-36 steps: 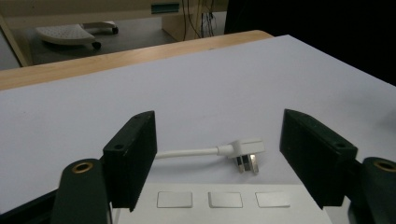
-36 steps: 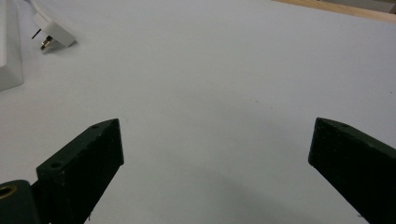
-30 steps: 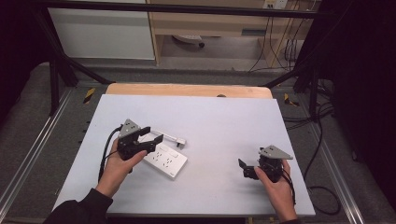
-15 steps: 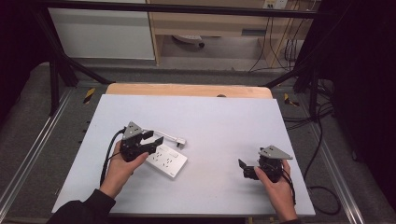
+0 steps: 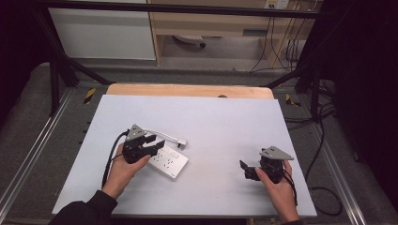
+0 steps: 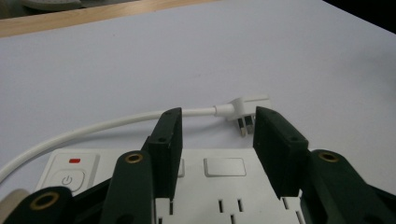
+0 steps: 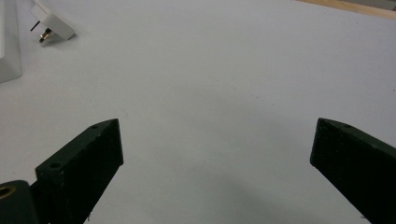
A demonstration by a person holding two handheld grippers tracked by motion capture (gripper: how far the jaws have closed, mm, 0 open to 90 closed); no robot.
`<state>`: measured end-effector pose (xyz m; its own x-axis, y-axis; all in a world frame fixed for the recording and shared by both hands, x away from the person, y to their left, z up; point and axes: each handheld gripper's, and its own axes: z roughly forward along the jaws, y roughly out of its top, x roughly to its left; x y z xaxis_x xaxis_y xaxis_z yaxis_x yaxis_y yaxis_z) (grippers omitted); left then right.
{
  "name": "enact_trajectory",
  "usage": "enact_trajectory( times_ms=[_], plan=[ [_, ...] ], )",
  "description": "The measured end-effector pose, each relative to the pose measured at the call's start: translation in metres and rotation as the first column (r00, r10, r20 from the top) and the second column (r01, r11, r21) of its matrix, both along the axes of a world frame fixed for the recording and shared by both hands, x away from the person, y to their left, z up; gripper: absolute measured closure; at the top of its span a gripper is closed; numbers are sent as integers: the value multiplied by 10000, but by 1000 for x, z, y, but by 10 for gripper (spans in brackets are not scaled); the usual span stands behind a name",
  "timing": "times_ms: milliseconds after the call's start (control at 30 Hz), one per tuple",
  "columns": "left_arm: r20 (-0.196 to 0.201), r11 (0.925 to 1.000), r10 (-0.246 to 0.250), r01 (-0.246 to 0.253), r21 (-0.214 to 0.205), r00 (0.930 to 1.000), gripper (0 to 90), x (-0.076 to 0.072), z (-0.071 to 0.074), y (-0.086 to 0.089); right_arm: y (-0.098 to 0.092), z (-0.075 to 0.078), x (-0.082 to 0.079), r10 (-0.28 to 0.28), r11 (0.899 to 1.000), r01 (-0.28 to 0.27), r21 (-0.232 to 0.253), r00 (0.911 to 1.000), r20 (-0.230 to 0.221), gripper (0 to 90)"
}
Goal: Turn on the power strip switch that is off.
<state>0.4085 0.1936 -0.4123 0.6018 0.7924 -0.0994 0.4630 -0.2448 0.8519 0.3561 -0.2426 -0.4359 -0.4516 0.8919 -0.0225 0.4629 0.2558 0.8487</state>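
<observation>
The power strip (image 5: 168,161) lies near the counter's (image 5: 211,117) left edge, its plug (image 5: 181,142) just beside it. The left gripper (image 6: 212,140) straddles the strip's end, its fingers (image 6: 167,140) just closing but not yet pressing on it. The right gripper (image 7: 212,158), near the right edge, holds its fingers wide open over bare counter.

Dim room (tabletop evenly lit), soft.

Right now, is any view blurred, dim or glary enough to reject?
High view: table evenly lit, dark surroundings, no glare. Left gripper view: power strip and plug sharp, near gripper parts slightly soft. Right gripper view: soft shadow beneath the gripper, plug corner legible.
</observation>
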Motion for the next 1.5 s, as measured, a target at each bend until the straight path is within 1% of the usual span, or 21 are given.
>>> enact_trajectory(
  times_ms=[167,233,300,400,433,567,633,733,900,1100,1267,1400,1500],
  plan=[
    [-124,10000,50,-50,19,9999,569,2,-3,1,0,0,0,10,10000,-10,-4,10000,0,29],
    [-49,9997,185,-184,167,9998,590,2,-4,2,0,0,0,44,10000,-44,-29,10000,-10,29],
    [-98,9997,240,-239,88,9997,627,3,-4,2,0,0,0,46,10000,-46,-47,10000,-11,29],
    [-88,9996,272,-272,87,9996,651,3,-5,3,1,0,0,43,10000,-43,-35,10000,-23,28],
    [-97,9996,265,-264,45,9996,660,3,-6,3,0,0,0,48,10000,-48,-49,10000,-7,28],
    [-236,9999,117,-115,88,9997,694,4,-8,2,1,0,0,49,10000,-49,-46,10000,-42,28],
    [-278,9997,4,3,247,9996,716,4,-10,0,1,0,0,62,10000,-63,-55,10000,-54,28],
    [-418,9995,-88,101,315,9991,744,4,-12,-1,1,0,0,86,9999,-86,-96,10000,-31,28],
    [-516,9994,-154,169,305,9985,762,5,-15,-1,1,-1,0,106,9999,-106,-94,9999,-55,28],
    [-464,9992,-161,178,350,9988,774,5,-17,-2,1,-1,0,106,9999,-106,-92,9999,-54,28],
    [-509,9989,-267,286,363,9983,803,5,-18,-2,1,-1,0,128,9999,-129,-115,9999,-63,28],
    [-531,9988,-285,305,370,9982,804,6,-19,-2,1,-1,0,145,9998,-146,-131,9999,-70,28],
    [-502,9984,-252,277,501,9984,803,7,-21,-2,2,-1,0,166,9998,-167,-130,9998,-91,28]
  ],
)
